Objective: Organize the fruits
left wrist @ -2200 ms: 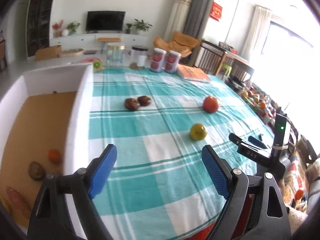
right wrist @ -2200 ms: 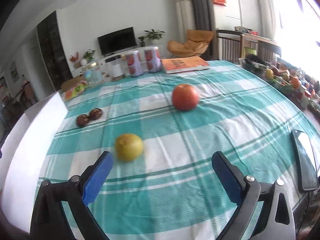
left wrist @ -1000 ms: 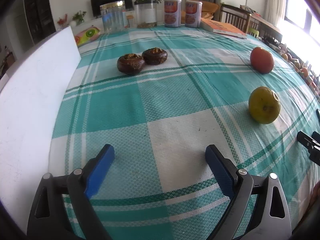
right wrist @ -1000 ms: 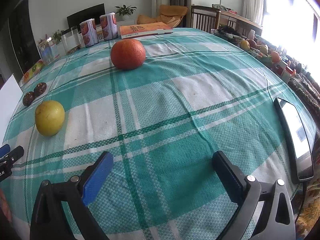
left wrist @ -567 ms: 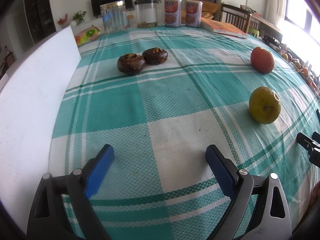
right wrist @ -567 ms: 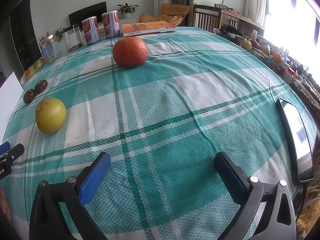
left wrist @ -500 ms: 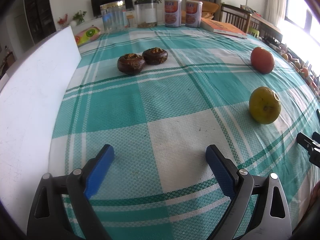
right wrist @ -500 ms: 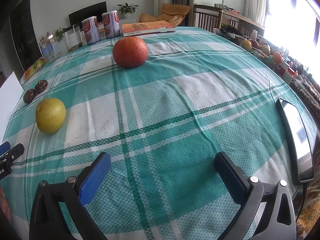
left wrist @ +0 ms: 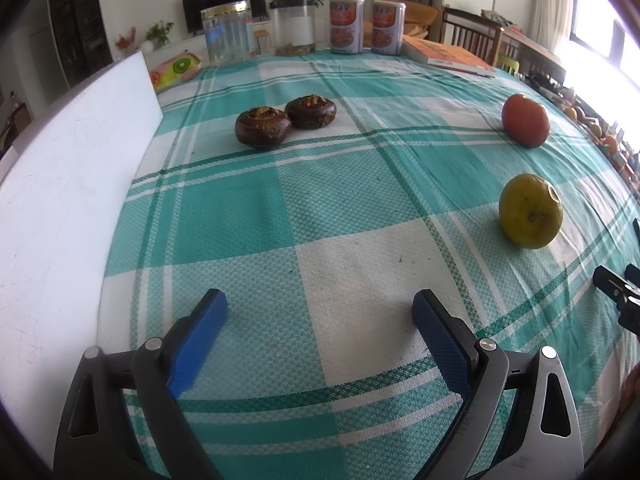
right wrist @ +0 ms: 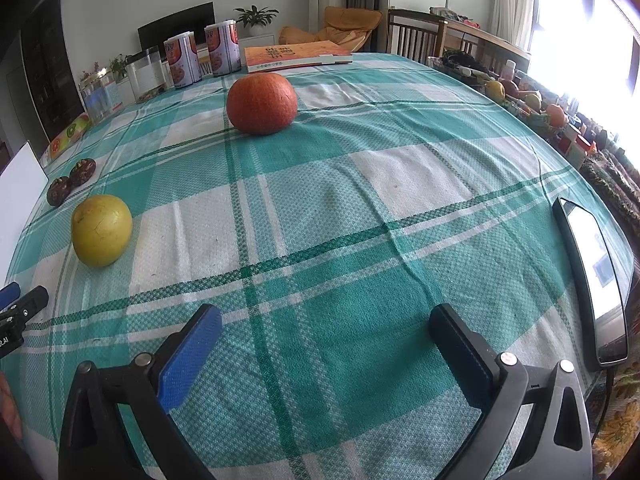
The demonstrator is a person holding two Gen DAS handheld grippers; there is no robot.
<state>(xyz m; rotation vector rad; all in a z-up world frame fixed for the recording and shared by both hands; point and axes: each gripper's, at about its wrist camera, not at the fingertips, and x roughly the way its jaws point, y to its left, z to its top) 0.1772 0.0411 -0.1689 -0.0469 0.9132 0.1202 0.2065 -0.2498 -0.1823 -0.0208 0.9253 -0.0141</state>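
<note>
Between picks, by my reading. Left gripper [left wrist: 320,308] fingers apart and empty — two mangosteens [left wrist: 262,127] far ahead. Right gripper [right wrist: 324,320] likewise empty; yellow fruit [right wrist: 101,229] ahead-left of its fingers, orange [right wrist: 262,103] farther — reach next.

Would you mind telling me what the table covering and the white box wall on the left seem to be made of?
The tablecloth looks like woven cotton-type fabric, matte: a visible weave grid and soft creases. The white box wall looks like smooth matte board, perhaps foam board or coated cardboard; it is flat with faint scuffs, and its core isn't visible.
</note>
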